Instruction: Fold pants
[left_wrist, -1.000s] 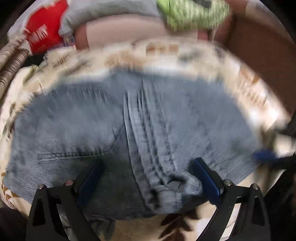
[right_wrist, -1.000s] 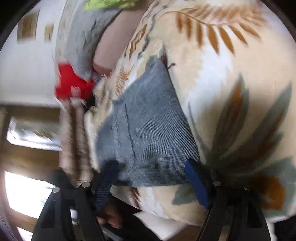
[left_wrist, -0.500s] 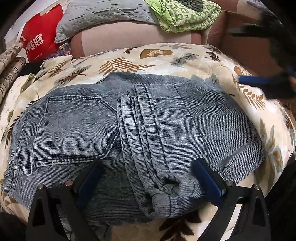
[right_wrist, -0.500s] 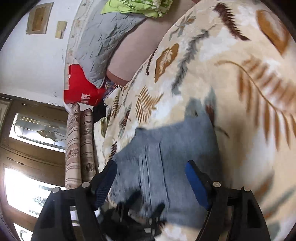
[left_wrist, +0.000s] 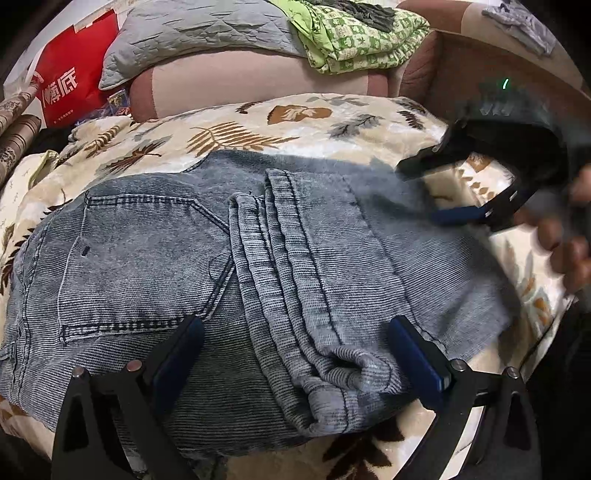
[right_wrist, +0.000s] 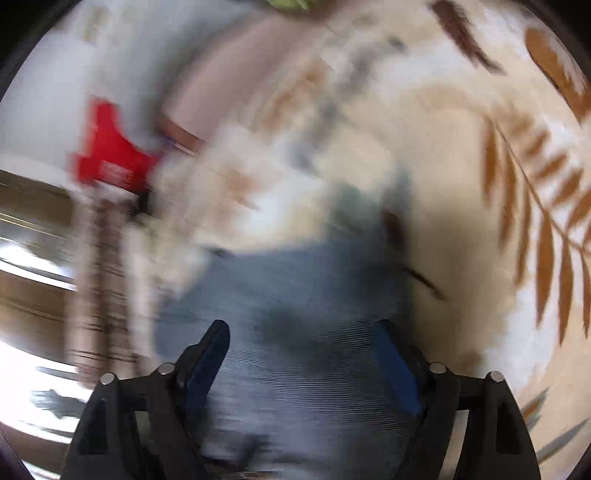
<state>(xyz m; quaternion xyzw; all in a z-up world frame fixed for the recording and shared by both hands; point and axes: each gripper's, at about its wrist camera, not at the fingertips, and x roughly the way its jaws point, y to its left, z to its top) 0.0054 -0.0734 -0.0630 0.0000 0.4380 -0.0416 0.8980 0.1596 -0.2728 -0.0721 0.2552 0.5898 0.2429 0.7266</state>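
Left wrist | red bag (left_wrist: 75, 70) lettering unreadable | pants (left_wrist: 258, 266) folded | both hand-held grippers (left_wrist: 295, 360) (right_wrist: 303, 358) open

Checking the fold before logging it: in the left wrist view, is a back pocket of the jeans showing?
Yes, a stitched back pocket faces up on the left part of the folded jeans.
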